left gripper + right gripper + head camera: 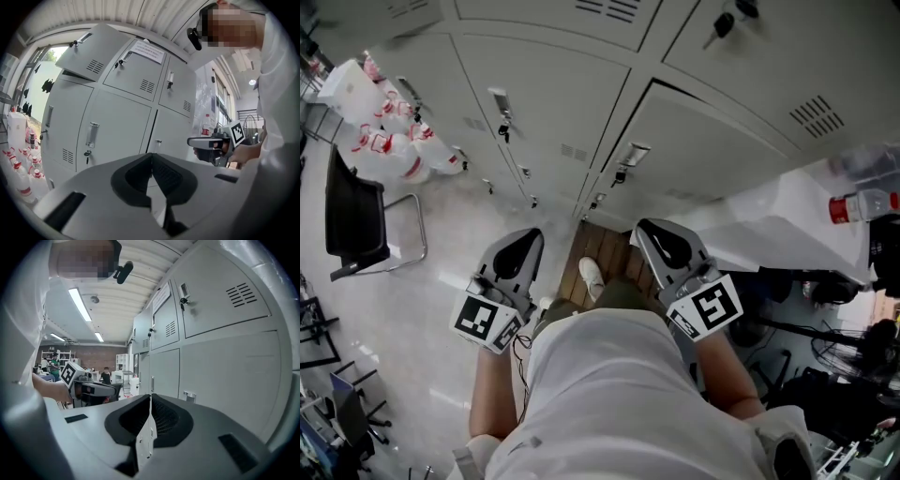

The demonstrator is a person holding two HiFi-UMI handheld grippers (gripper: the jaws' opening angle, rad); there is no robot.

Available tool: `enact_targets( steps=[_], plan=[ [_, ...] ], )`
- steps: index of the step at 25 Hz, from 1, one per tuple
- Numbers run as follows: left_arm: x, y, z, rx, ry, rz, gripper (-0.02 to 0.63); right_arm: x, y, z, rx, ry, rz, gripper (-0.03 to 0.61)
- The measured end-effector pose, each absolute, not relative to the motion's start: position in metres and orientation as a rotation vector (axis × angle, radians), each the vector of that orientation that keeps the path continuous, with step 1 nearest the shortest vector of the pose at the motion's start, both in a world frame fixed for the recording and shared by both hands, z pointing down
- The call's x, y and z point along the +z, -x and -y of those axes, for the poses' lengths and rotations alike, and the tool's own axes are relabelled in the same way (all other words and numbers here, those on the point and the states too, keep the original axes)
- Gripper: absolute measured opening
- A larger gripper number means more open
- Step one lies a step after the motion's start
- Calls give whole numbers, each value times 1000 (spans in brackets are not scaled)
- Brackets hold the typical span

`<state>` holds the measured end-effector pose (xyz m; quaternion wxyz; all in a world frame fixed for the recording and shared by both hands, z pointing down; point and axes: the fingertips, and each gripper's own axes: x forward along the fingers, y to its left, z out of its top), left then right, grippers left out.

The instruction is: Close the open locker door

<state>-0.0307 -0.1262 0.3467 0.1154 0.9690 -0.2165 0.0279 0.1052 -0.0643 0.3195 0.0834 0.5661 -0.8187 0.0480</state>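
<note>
A bank of grey lockers (581, 112) fills the wall in front of me. In the left gripper view one upper door (93, 51) at the far left stands swung out and tilted, with keys hanging in its lock; the other doors (117, 131) lie flush. My left gripper (525, 236) is held level toward the lower lockers, its jaws (151, 161) together and empty. My right gripper (649, 228) is beside it, also apart from the doors, with its jaws (150, 401) closed on nothing. Each gripper shows in the other's view: the right gripper (206, 142) and the left gripper (96, 389).
Several white bottles with red labels (394, 131) stand on the floor at the left, near a black chair (356, 220). A white-covered table (787, 225) with a bottle (862, 204) is at the right, with cables below it. My shoe (592, 277) rests on wooden slats (609, 248).
</note>
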Motion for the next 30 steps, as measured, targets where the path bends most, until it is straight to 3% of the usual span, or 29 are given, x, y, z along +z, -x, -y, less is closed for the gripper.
enact_targets(
  steps=[30],
  plan=[
    [319,22,111,59,-2914,576,0,313,-89,47,98,-1643,2500,12]
  ],
)
